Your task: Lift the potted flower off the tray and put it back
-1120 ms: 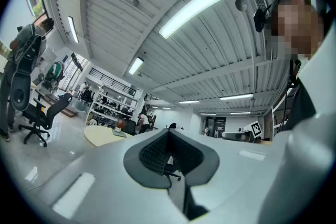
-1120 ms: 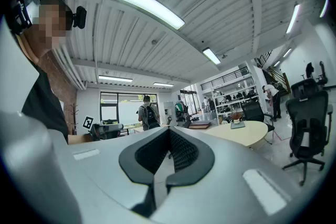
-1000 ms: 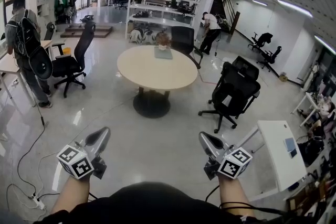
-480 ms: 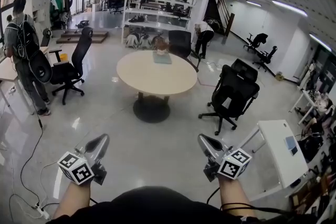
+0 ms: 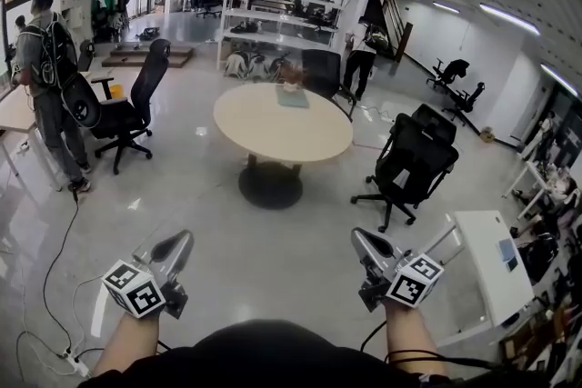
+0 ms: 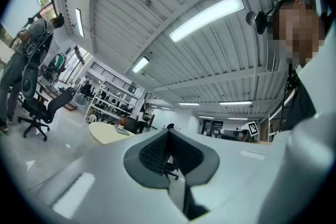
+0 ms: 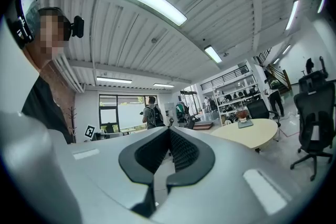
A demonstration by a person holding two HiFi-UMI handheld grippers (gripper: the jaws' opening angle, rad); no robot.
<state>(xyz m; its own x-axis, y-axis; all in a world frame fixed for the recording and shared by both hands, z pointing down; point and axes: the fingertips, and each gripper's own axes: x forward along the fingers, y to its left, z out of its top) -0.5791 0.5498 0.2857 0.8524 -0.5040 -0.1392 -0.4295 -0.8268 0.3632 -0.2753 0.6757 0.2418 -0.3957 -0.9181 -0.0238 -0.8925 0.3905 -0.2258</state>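
The potted flower (image 5: 292,83) stands on a grey tray (image 5: 293,98) at the far side of a round beige table (image 5: 273,130), several steps ahead of me. Both grippers are held low near my body, far from the table. My left gripper (image 5: 179,237) is shut with nothing between its jaws, and so is my right gripper (image 5: 359,236). The left gripper view shows the table (image 6: 105,134) small at the left with the flower (image 6: 122,121) on it. In the right gripper view the table (image 7: 254,131) and flower (image 7: 242,114) lie to the right.
A black office chair (image 5: 414,161) stands right of the table, another (image 5: 132,109) to its left beside a person with a backpack (image 5: 50,77). A white desk (image 5: 496,263) is close on my right. Cables (image 5: 45,323) trail on the floor at left. Shelves (image 5: 273,18) stand behind.
Both grippers have been carried forward with me, still shut. The table has shifted a little to the right in the head view. The person with the backpack has moved slightly.
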